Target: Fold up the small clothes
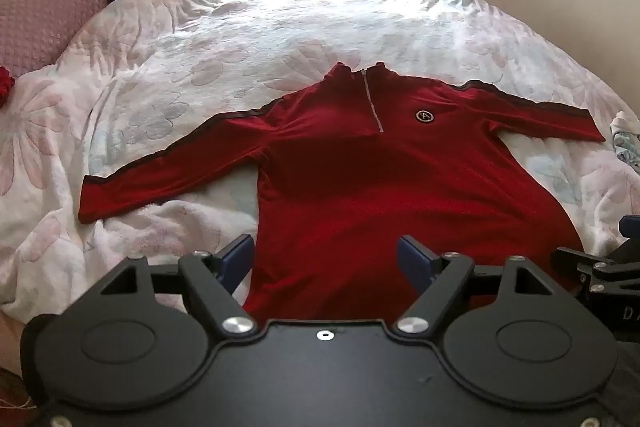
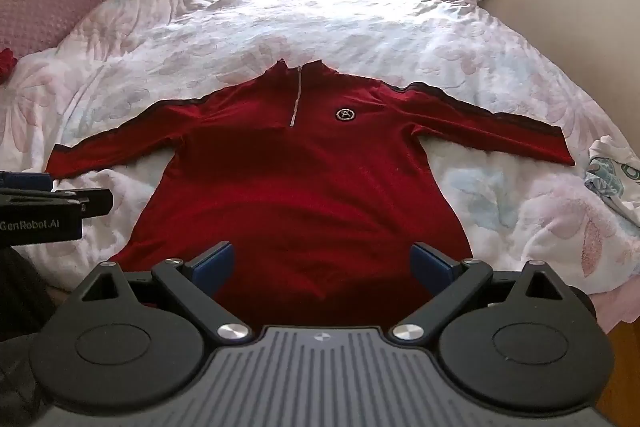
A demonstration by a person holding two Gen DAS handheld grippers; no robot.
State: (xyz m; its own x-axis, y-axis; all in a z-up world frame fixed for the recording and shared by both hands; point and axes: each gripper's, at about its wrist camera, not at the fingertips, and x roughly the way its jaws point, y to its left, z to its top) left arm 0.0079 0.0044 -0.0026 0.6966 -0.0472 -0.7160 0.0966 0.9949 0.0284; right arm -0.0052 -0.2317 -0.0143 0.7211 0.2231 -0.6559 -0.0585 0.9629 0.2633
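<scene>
Red top point(image 1: 360, 187): spread flat on bed point(image 1: 280, 39), soft, light | your left claw point(image 1: 326, 259), right claw point(image 2: 322, 263): wide open, empty | grip: pinch hem corners or sleeve cuffs.

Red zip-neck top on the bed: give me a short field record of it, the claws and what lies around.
garment: red long-sleeved zip-neck top with dark shoulder stripes and a round chest badge
pose: spread flat, front up, both sleeves out
surface: white floral quilt
left claw: open, over the hem, holding nothing
right claw: open, over the hem, holding nothing
nearby: pink quilted pillow; white printed cloth at the bed's right edge
</scene>
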